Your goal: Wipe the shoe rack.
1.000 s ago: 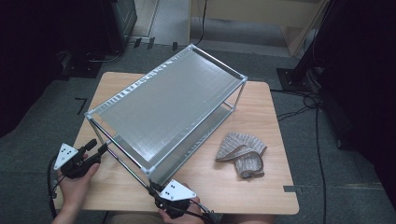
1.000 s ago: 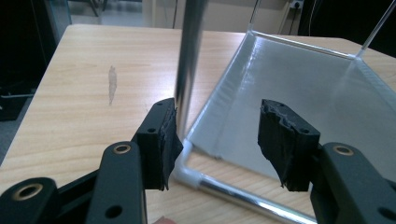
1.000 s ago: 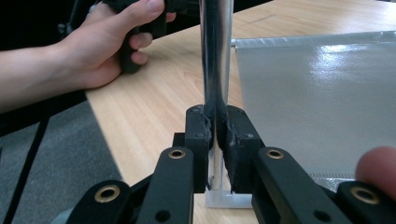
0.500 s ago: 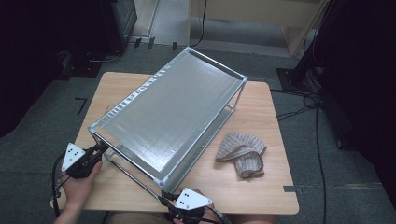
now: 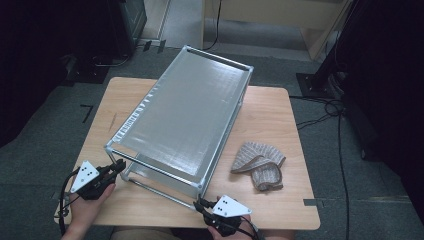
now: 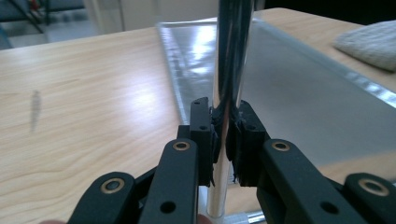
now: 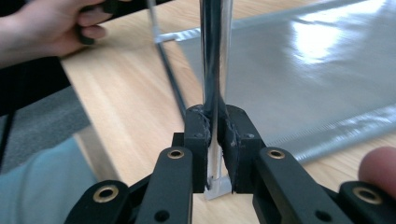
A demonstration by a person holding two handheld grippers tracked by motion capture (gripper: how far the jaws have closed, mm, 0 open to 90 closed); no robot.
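high view: both tongs [image 5: 120,166] [image 5: 199,204] clamp the rack's [image 5: 190,115] near legs.

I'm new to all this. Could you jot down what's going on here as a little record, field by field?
Setting: wooden table
Main thing: two-tier metal shelf rack, standing at an angle on the table
Left gripper: shut on the rack's near-left upright post; its jaws have just been closing
Right gripper: shut on the near-right post
Beside the rack: crumpled knitted cloth, lying apart from it
Work in hand: rack held at two near corners
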